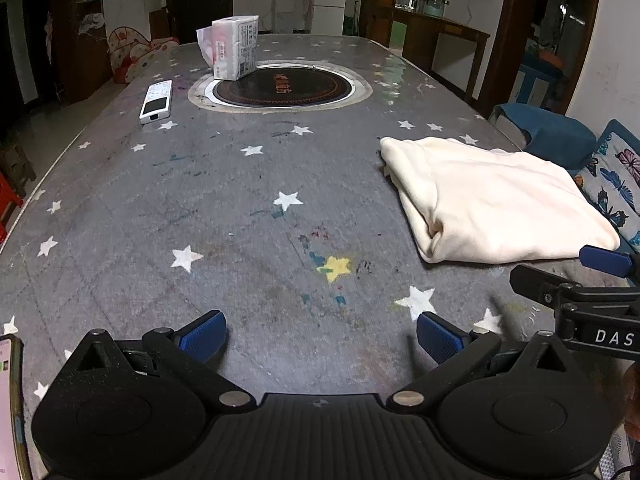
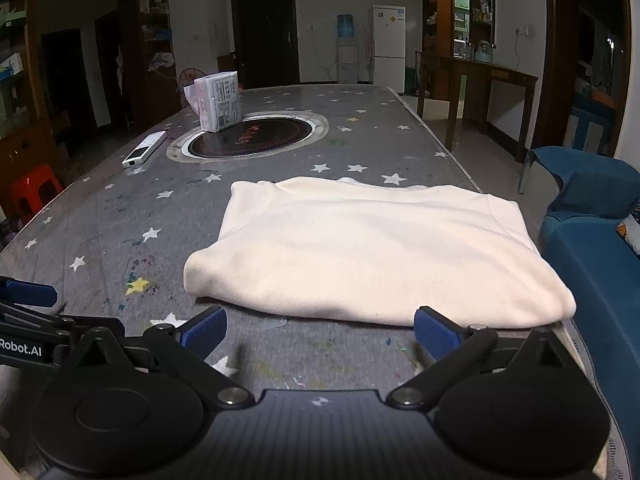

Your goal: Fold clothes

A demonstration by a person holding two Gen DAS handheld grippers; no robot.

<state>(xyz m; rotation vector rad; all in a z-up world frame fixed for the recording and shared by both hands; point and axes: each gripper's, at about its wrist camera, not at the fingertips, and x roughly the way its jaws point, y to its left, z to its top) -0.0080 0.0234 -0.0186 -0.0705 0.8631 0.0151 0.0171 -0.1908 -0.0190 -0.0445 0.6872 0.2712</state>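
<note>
A cream garment (image 2: 372,248) lies folded into a flat rectangle on the grey star-patterned table (image 2: 120,216), near its right edge. In the left wrist view the garment (image 1: 496,200) lies ahead and to the right. My left gripper (image 1: 320,336) is open and empty above bare table, left of the garment. My right gripper (image 2: 320,332) is open and empty, just short of the garment's near edge. The right gripper's blue fingertip (image 1: 604,260) shows at the right edge of the left wrist view. The left gripper's fingertip (image 2: 30,293) shows at the left of the right wrist view.
A tissue pack (image 1: 234,46) stands by a round black hotplate (image 1: 280,86) set in the table's middle. A white remote (image 1: 156,101) lies left of it. A blue sofa (image 2: 592,240) stands right of the table. A red stool (image 2: 34,190) is at left. A phone (image 1: 10,400) lies near left.
</note>
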